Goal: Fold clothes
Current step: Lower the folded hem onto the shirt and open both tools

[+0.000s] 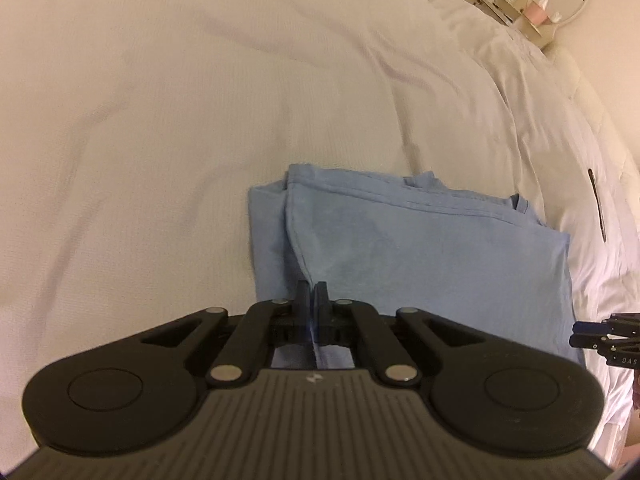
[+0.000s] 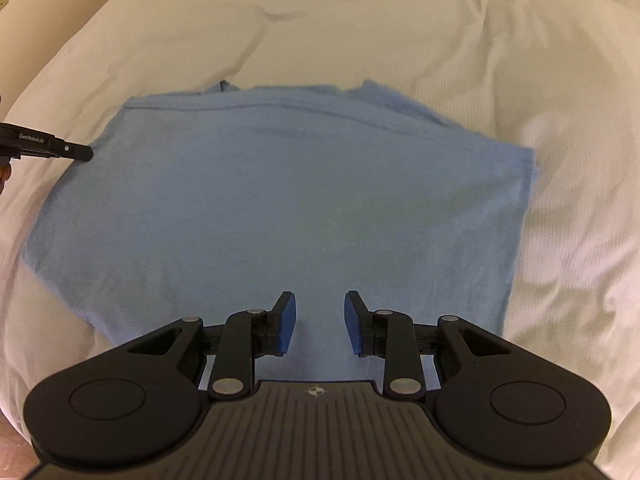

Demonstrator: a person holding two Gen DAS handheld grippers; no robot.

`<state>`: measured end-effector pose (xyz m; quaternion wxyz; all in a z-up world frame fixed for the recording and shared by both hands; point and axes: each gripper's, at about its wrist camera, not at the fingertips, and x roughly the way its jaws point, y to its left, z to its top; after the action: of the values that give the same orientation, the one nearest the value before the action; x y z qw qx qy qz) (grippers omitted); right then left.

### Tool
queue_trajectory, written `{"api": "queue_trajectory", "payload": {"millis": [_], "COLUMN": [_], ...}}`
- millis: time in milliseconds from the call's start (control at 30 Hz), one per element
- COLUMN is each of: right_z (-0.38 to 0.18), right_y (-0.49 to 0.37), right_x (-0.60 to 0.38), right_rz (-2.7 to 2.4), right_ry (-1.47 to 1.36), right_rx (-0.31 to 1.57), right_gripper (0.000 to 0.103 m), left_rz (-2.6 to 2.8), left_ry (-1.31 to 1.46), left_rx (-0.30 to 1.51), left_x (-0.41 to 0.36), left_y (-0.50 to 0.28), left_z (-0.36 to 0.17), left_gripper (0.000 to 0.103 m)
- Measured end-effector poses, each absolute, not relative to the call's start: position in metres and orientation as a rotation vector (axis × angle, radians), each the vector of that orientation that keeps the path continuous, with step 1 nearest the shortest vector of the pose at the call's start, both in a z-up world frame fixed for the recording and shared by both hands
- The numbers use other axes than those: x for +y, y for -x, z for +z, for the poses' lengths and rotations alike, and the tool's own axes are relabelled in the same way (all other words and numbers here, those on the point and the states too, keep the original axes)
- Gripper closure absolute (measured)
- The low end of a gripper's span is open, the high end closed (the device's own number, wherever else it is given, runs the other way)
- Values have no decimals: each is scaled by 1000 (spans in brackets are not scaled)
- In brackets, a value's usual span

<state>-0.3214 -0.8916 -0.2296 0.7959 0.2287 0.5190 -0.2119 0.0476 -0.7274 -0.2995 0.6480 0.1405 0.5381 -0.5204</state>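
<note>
The left tongs (image 1: 312, 296) reach level over the white bed (image 1: 140, 120), their tips pressed together on a hemmed edge of the folded blue shirt (image 1: 420, 248), at the shirt's near left corner. In the right wrist view the same tongs (image 2: 82, 152) enter from the left border and touch the shirt's left edge. The shirt (image 2: 280, 200) lies flat as a rough rectangle on the bed (image 2: 520, 60), with layered hems along its far side. The right tongs (image 2: 320, 322) stand spread above the shirt's near edge, blue pads (image 2: 287, 324) facing each other, cloth visible between them but not pinched. In the left view they (image 1: 580, 334) show at the right border.
</note>
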Motion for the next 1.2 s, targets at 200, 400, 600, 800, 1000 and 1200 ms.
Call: {"api": "queue_trajectory", "payload": {"millis": [200,400,600,800,1000,1200], "right_z": [-225,-229,-253,-247,-207,-186], "right_y": [310,297,300,313,319,303], "right_x": [-892,-878,-860,-842,-817,-773], "right_rz": [-467,-443,-460,-528,-570,-474], "right_ry": [-487,-513,-589,-572,-580,-592], "right_rx": [1122,1152,1205,1231,1152,1088], "right_gripper": [73,65,64,60,54,54], "left_rz": [-1179,-1196,-1318,-1321,-1377,-1370], "left_ry": [-345,-434,-609,-656,-868,-984], "left_rx": [1279,1178,1081,1062,888,755], "left_x": [-726,-720,-704,-684,-668,-650], "left_y": [-54,-46,-7,-2,7,9], "left_z": [-320,-305,-289,-286,-257,-222], "left_gripper": [103,95,95,92,88,80]}}
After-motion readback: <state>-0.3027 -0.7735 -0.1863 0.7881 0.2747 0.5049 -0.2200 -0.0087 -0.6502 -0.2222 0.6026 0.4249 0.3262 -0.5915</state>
